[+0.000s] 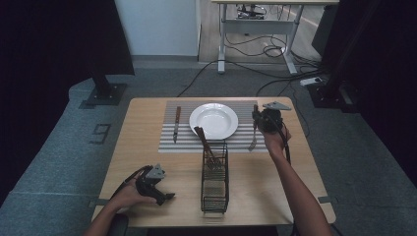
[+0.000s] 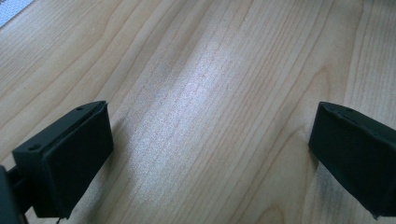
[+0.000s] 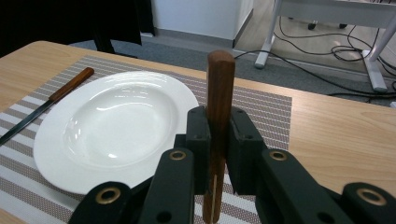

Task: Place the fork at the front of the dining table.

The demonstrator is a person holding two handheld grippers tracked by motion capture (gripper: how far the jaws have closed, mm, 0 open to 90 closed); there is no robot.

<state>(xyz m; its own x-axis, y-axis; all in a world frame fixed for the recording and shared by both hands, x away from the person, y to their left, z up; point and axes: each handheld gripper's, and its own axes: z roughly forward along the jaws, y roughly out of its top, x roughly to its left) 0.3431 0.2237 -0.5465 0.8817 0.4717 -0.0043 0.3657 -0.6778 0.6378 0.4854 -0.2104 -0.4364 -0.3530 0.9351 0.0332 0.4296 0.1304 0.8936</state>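
Between my two hands stands the wire caddy, upright cutlery sticking out of it, blocking a straight crossing low over the table. The plate and knife take up the striped mat. Bare wood lies open around my left gripper.

Pale, smooth wood-grain table; glossy white plate; ribbed woven placemat; fork with polished dark wooden handle; matt black tongs.

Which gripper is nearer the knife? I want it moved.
Left. The left gripper rests on the table's near edge, below the knife; the right gripper is across the plate, holding a fork.
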